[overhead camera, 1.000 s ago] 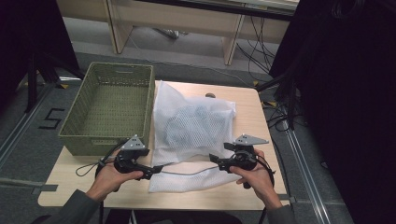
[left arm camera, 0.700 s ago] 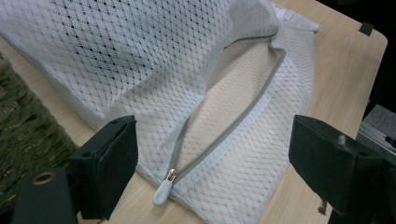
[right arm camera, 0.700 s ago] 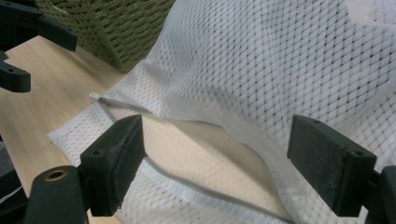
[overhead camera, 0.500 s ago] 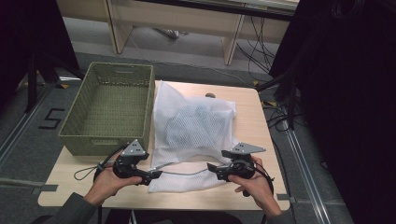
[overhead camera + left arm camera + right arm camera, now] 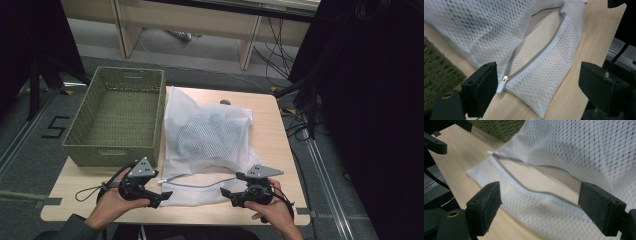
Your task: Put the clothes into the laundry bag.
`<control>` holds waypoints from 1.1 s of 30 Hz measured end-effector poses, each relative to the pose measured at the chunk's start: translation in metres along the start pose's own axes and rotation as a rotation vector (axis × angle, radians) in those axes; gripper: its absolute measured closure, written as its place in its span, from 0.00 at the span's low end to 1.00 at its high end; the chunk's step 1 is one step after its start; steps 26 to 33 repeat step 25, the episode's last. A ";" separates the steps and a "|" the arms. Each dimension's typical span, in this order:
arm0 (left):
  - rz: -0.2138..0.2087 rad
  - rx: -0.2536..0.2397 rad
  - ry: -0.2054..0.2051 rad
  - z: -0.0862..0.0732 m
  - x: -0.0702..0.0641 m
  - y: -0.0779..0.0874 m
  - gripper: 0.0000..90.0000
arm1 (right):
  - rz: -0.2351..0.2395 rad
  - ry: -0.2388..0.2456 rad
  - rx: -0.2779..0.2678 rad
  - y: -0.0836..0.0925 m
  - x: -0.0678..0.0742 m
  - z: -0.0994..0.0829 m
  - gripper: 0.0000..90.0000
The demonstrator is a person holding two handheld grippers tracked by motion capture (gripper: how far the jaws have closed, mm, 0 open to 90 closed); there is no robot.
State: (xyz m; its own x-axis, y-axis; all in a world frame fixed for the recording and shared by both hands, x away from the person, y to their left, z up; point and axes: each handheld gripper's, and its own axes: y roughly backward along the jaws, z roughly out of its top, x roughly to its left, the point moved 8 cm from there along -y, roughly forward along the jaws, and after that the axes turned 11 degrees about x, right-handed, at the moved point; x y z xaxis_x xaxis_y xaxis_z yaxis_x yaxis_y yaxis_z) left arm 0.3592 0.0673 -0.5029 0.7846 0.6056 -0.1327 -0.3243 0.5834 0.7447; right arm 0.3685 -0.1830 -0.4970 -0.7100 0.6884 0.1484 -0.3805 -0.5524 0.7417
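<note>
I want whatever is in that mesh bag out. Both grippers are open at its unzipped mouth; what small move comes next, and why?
Probably ease the right gripper forward and close its fingers on the near zipper edge of the mesh bag. The mouth gapes, that edge lies between the open fingers, and the left gripper sits by the zipper pull.

A white mesh laundry bag (image 5: 210,145) lies flat on my bench (image 5: 280,150), spread from the far edge down to the near edge, just beside the green woven basket (image 5: 117,117) that sits at the bench's left side. Something pale and bluish bulges inside its middle. Its grey zipper (image 5: 537,53) runs along the near end and is open, the mouth gaping so bare wood shows through. The small metal zipper pull (image 5: 504,79) rests at the end nearest the basket.
</note>
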 end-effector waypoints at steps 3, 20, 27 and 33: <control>-0.010 0.024 -0.022 -0.005 -0.006 0.000 0.17 | -0.010 0.017 0.001 0.001 0.002 -0.006 0.22; 0.004 0.042 -0.027 -0.009 -0.008 0.002 0.17 | -0.021 0.058 0.060 0.004 0.010 -0.025 0.22; 0.001 0.021 -0.017 -0.007 -0.008 0.001 0.17 | -0.027 0.050 0.059 0.004 0.008 -0.026 0.22; 0.001 0.021 -0.017 -0.007 -0.008 0.001 0.17 | -0.027 0.050 0.059 0.004 0.008 -0.026 0.22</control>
